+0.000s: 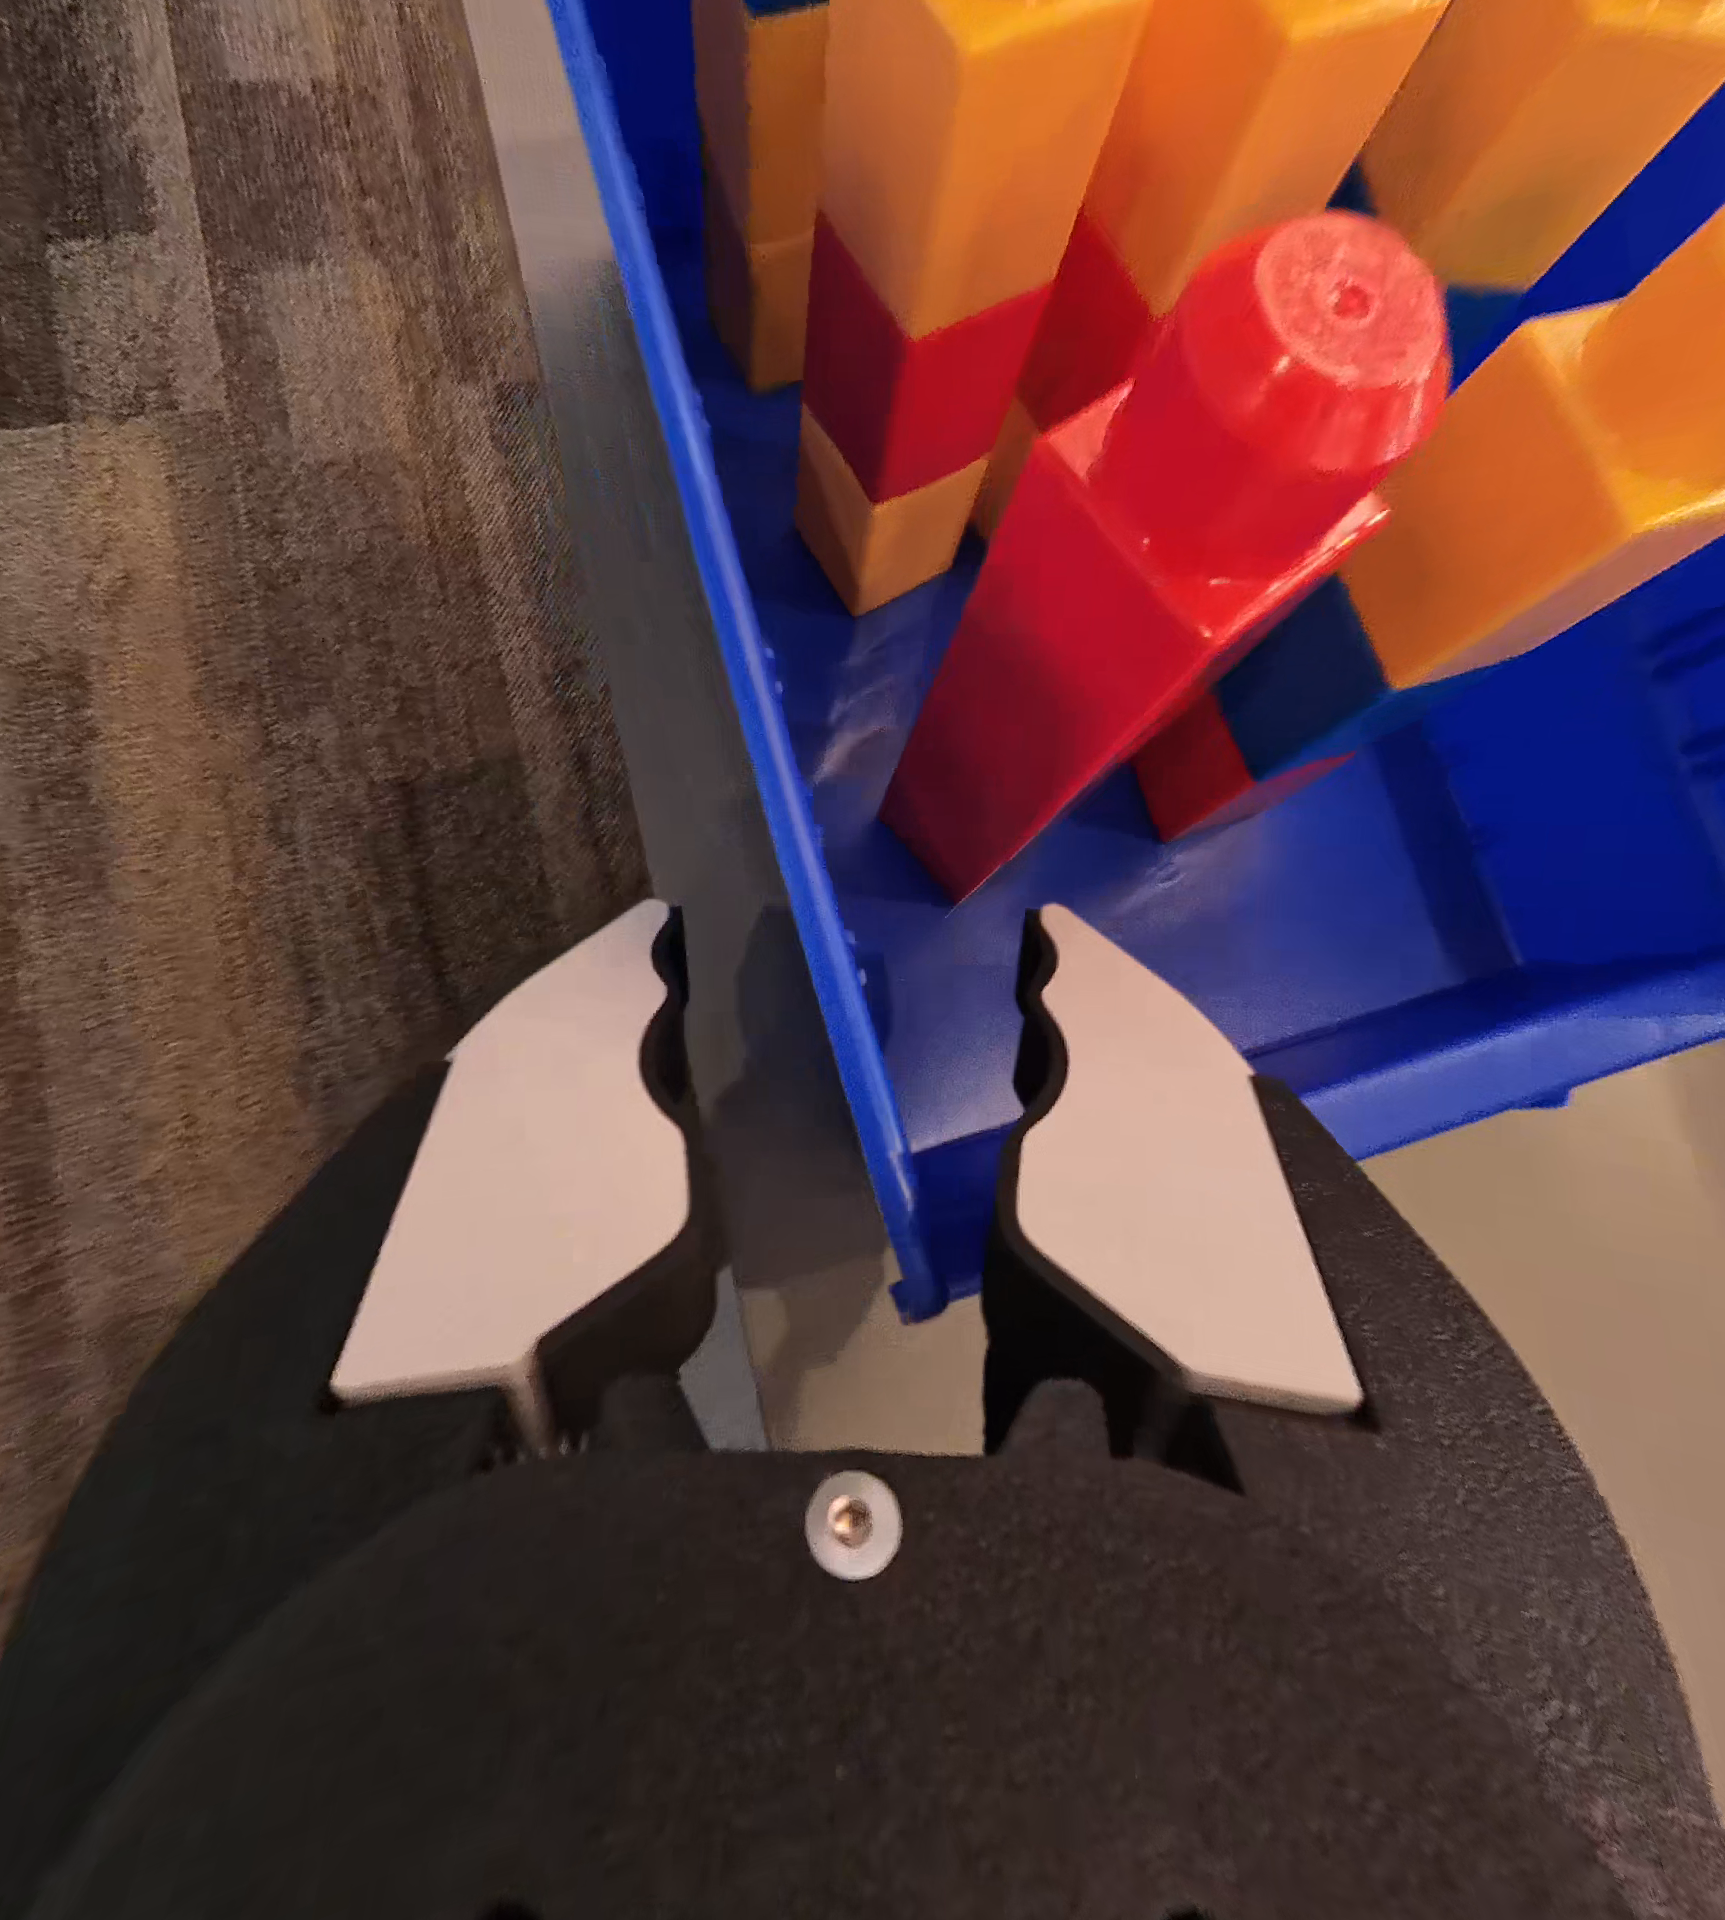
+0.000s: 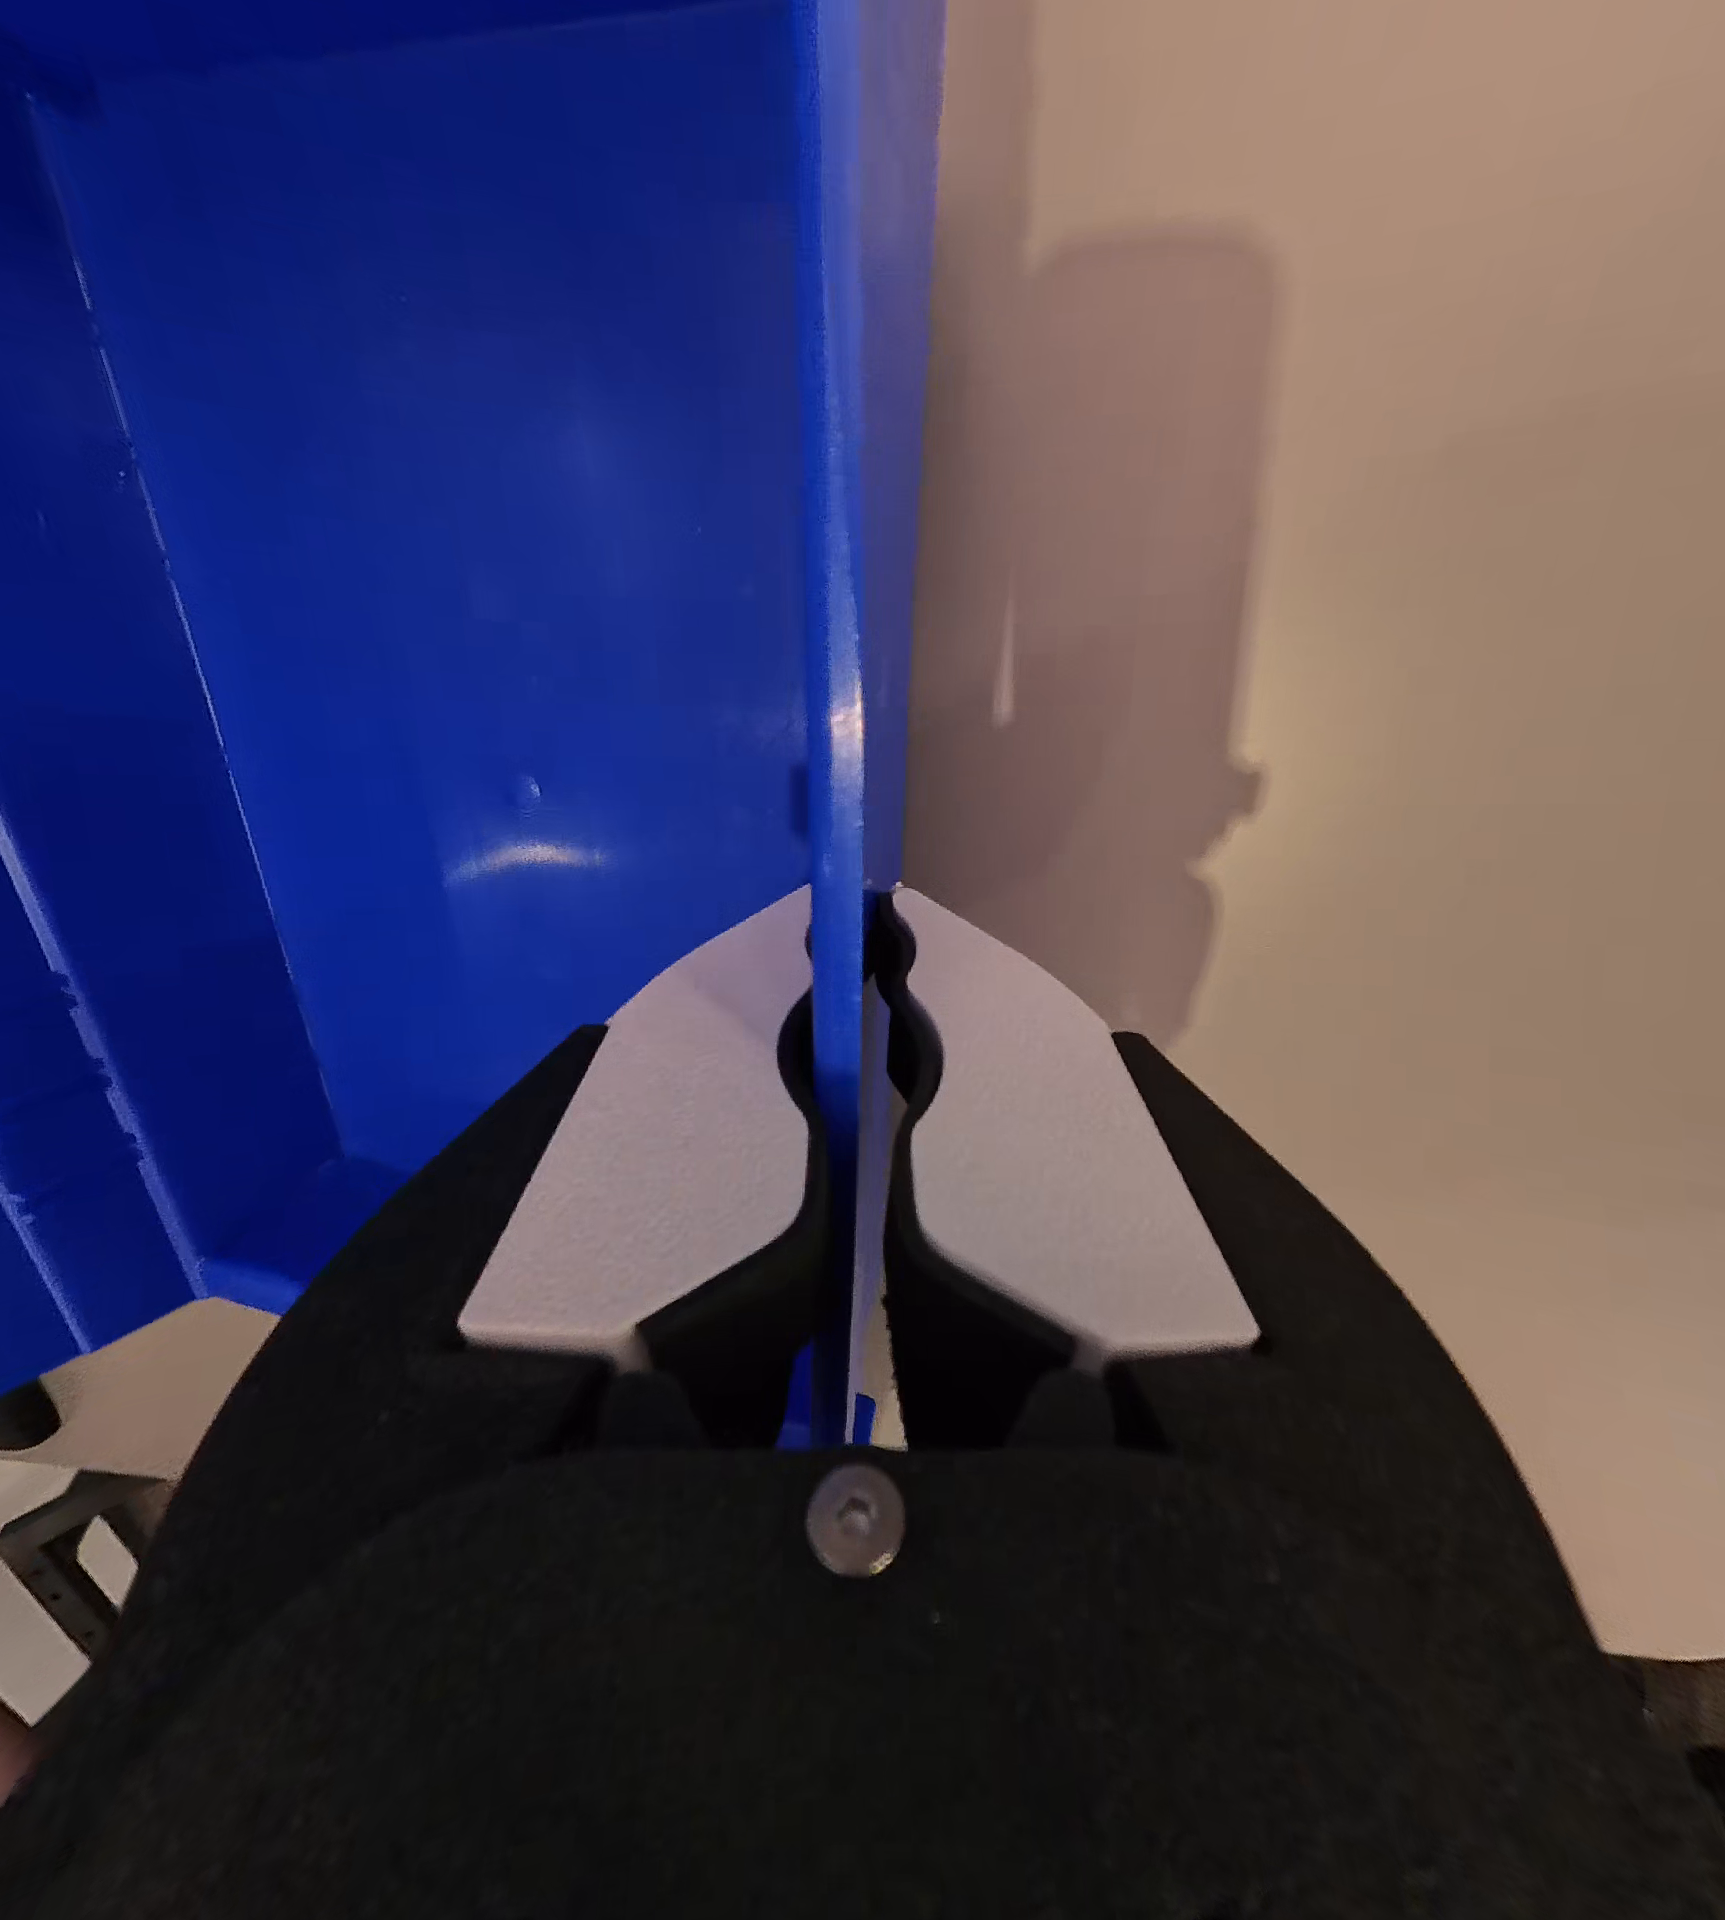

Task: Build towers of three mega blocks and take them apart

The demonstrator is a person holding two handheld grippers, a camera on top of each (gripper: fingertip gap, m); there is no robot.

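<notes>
A blue bin [image 1: 1357,935] holds several mega block towers. A red block [image 1: 1097,644] with a round stud leans near its front. An orange-red-orange tower [image 1: 889,416] stands behind it, and orange blocks [image 1: 1585,457] lie to the right. My left gripper [image 1: 853,914] is open, with the bin's left wall [image 1: 723,540] passing between its fingers. In the right wrist view my right gripper [image 2: 853,902] is shut on the bin's thin right wall [image 2: 837,520]. No blocks show in that view.
The bin sits on a white table [image 2: 1409,623], and its left side is at the table's edge [image 1: 588,436]. Brown patterned carpet [image 1: 162,623] lies below on the left. The table's rounded corner [image 2: 1668,1558] shows at the right.
</notes>
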